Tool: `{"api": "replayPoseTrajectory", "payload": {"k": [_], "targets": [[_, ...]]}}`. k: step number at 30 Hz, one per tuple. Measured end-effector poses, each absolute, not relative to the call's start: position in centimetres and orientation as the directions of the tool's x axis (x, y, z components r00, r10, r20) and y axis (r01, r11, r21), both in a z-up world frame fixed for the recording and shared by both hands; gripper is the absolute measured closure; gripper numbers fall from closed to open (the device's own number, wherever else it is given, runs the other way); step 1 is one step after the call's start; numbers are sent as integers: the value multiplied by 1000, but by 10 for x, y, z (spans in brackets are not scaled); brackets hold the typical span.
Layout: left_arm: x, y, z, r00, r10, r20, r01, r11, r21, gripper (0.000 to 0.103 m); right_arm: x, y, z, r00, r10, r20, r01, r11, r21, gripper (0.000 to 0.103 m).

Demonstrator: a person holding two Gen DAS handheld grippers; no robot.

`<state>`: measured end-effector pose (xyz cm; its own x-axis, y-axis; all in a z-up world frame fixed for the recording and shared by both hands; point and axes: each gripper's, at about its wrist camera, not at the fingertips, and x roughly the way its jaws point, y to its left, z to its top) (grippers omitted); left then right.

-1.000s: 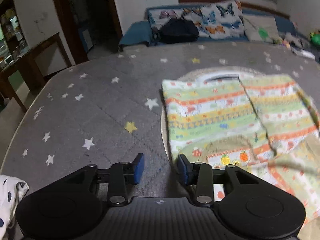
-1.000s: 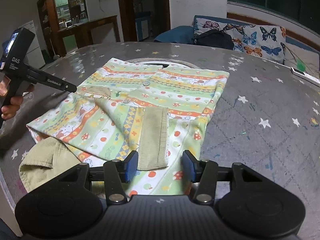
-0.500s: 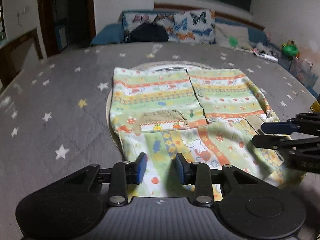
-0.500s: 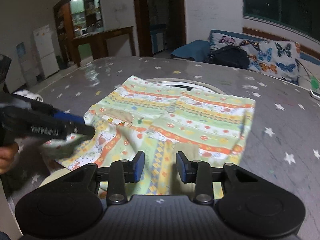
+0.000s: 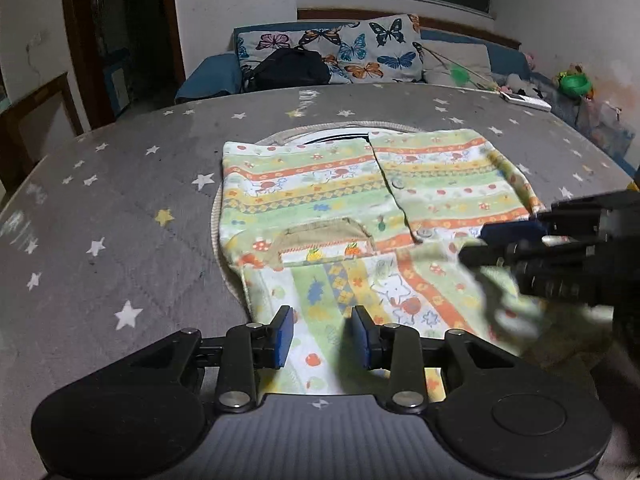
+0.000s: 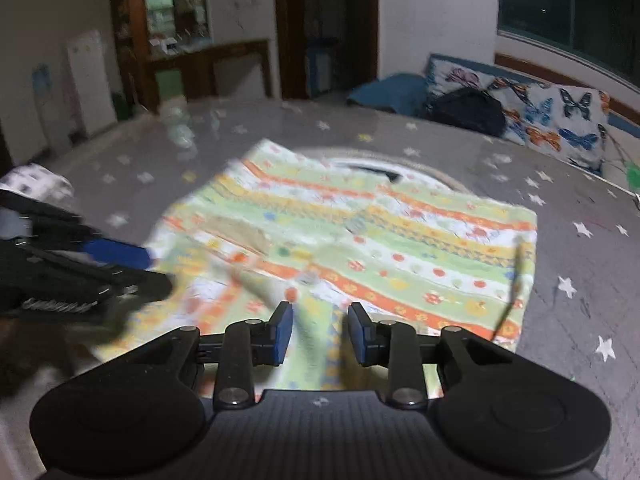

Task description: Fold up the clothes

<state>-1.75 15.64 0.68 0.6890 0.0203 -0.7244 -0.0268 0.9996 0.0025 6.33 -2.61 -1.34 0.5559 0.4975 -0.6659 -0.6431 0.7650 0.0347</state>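
A child's striped shirt lies flat in the middle of a round table, its front facing up. The soft printed cotton carries bands of pale green, orange, yellow and white with small fruits, mushrooms and animals; a tan-trimmed pocket sits on the chest and a row of buttons runs down the front opening. Its near hem reaches almost to the table's edge, and a cream knitted item peeks out from under its far and left sides. The left gripper hovers over the near hem, its blue-padded fingers parted a moderate way with only cloth visible between them and nothing pinched. The right gripper hangs over the same hem from the other side, opened about as far and also holding nothing; that view is motion-blurred, so whether its tips touch the fabric cannot be told. Each black tool shows in the other's camera at the frame's edge. The table is covered in a grey quilted cloth dotted with white and yellow stars. Beyond it stands a blue sofa with butterfly cushions and a black bag.
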Motion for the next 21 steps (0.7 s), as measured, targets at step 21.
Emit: {"api": "replayPoseTrajectory", "payload": {"k": [21], "targets": [[-72,120,26,599,-79,-797,57,997,-56,49,-20,-75,8,556,494,-668,-749,646,-146,64]]}}
